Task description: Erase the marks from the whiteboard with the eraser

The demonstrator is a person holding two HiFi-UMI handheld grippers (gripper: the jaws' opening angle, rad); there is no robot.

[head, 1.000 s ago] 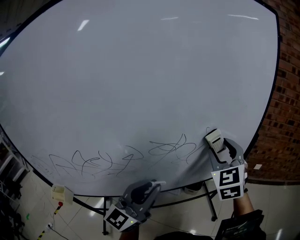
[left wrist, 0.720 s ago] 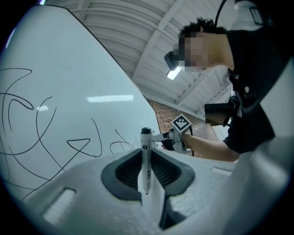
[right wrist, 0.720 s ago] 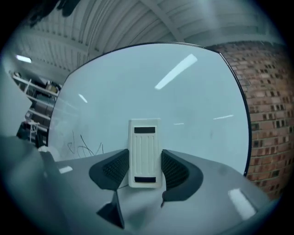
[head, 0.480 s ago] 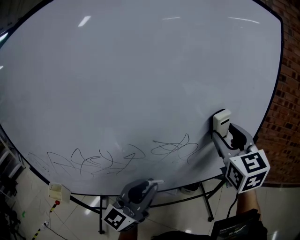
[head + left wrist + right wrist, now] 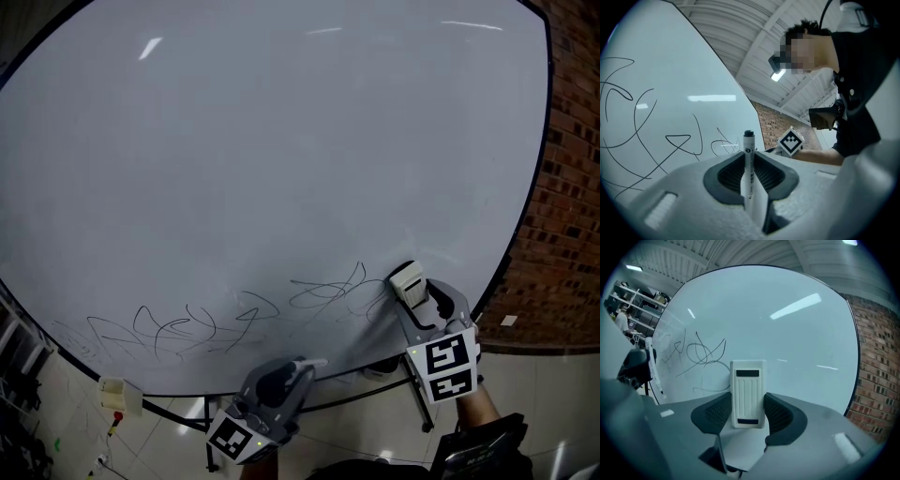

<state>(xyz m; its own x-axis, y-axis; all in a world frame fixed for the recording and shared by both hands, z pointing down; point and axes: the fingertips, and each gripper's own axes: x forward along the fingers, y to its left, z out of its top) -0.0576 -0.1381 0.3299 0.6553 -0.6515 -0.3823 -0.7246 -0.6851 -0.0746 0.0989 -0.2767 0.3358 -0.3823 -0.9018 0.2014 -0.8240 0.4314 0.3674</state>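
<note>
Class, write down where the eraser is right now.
In the head view the eraser is at the lower right, clamped in the right gripper, beside the right end of the scribbled marks on the whiteboard.

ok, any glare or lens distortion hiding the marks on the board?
Head view: fisheye bows the white whiteboard; ceiling-light streaks sit up top, clear of the thin black scribbles. Left gripper view: one streak lies among the scribbles. Right gripper view: streaks beside them, dark vignetted corners.
</note>
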